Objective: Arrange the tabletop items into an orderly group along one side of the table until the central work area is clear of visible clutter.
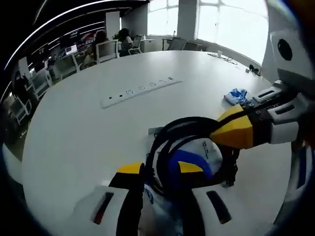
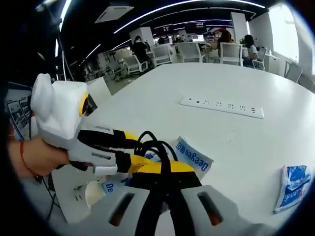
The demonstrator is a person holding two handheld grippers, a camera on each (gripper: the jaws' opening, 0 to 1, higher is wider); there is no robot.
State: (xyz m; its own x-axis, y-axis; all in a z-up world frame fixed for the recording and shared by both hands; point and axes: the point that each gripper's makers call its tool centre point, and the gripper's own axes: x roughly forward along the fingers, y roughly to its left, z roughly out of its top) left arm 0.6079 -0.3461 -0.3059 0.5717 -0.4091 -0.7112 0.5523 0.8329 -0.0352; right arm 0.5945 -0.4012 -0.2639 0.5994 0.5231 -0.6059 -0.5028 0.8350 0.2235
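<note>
Both grippers pinch one coiled black cable over the white table.

Left gripper view: the left gripper (image 1: 158,172) has its yellow-tipped jaws pressed onto the cable (image 1: 170,132), above a blue-and-white packet (image 1: 197,157). The right gripper (image 1: 231,129) enters from the right, clamped on the same loop. A power strip (image 1: 140,91) lies beyond on the table (image 1: 74,132).

Right gripper view: the right gripper (image 2: 162,169) nips the cable (image 2: 152,142); the left gripper (image 2: 129,147) bites it beside. A second packet (image 2: 293,187) lies well apart, right.

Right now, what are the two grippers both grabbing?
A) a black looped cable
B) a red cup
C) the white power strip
A: the black looped cable sits between the left gripper jaws, with the right gripper pinching it too.
</note>
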